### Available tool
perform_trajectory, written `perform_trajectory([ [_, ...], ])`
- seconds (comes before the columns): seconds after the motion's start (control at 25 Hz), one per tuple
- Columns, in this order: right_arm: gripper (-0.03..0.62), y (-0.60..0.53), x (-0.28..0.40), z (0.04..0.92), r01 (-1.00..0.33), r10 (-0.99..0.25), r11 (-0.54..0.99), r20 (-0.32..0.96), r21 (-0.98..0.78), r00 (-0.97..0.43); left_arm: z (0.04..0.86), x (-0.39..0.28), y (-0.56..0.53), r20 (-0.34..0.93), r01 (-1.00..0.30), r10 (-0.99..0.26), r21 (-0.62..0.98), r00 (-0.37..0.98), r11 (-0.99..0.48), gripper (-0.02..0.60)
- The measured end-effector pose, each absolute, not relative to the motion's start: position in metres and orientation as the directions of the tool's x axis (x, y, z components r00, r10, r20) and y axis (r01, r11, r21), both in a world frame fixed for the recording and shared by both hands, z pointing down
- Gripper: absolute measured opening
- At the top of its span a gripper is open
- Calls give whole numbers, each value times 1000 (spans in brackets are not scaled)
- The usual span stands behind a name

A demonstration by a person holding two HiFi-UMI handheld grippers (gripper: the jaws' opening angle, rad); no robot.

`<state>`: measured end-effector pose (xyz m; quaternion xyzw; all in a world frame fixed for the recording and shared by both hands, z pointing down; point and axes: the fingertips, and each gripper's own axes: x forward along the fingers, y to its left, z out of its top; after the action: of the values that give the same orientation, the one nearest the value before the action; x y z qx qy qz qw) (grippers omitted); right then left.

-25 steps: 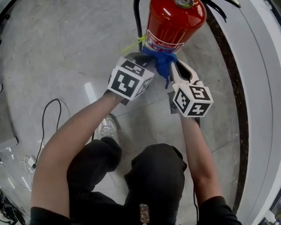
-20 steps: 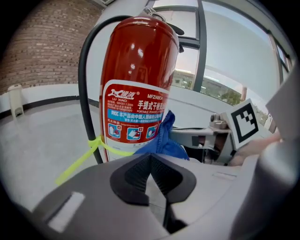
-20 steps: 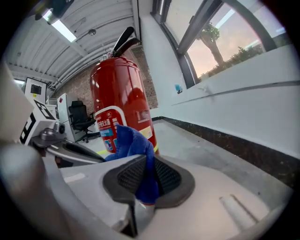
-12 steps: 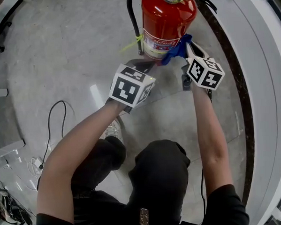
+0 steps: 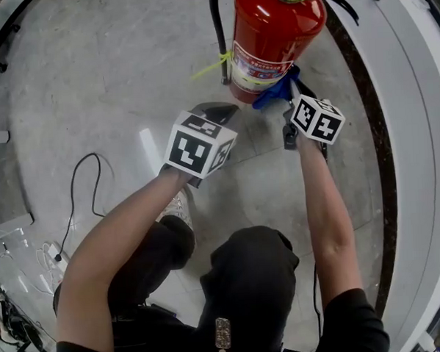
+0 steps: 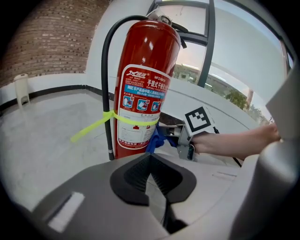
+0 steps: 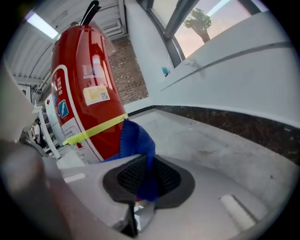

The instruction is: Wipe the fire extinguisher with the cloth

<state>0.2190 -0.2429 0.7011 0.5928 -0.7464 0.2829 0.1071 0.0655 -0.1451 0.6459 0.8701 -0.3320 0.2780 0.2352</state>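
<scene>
Extinguisher stands upright on the floor, at about one o'clock from the person in the head view. A black hose runs down its nine o'clock side, and a yellow strap goes round the lower body.

The right claw is clamped on the blue cloth; its own view shows the fabric pinched between the pads and bunched up toward the red shell. The cloth sits low on the body, at roughly five o'clock on the cylinder, level with the strap and just beside the label. It looks to be touching the shell, though the bunched folds hide the contact itself.

The left claw has its jaws together with nothing in them. It is near the base at about seven o'clock, apart from the shell and pointing at the label.

The wiping step seems to be in hand, on the lower right of the body. The upper shell, the hose side and the head are probably left to do. The next move calls for drawing the cloth along or round the shell with the grip kept firm. The strap's loose tail and the hose could snag the fabric. The free left claw might steady the body if it rocks.
</scene>
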Motion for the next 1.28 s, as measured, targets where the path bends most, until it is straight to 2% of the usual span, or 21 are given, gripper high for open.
perform_trajectory([
  [0.52,46,-180,146,683,-789,-762,234,396,-568,-512,676,76,-159,612,-750,-483,303,626,-588,5],
  [0.8,46,-182,103,667,-762,-734,339,352,-552,-581,684,58,-206,558,-801,-580,342,594,-492,5],
  [1.0,46,-188,83,667,-758,-731,359,341,-545,-591,686,46,-229,548,-805,-597,304,586,-510,3],
  [1.28,46,-198,66,652,-749,-739,398,298,-530,-604,673,35,-249,468,-799,-650,298,599,-522,3],
])
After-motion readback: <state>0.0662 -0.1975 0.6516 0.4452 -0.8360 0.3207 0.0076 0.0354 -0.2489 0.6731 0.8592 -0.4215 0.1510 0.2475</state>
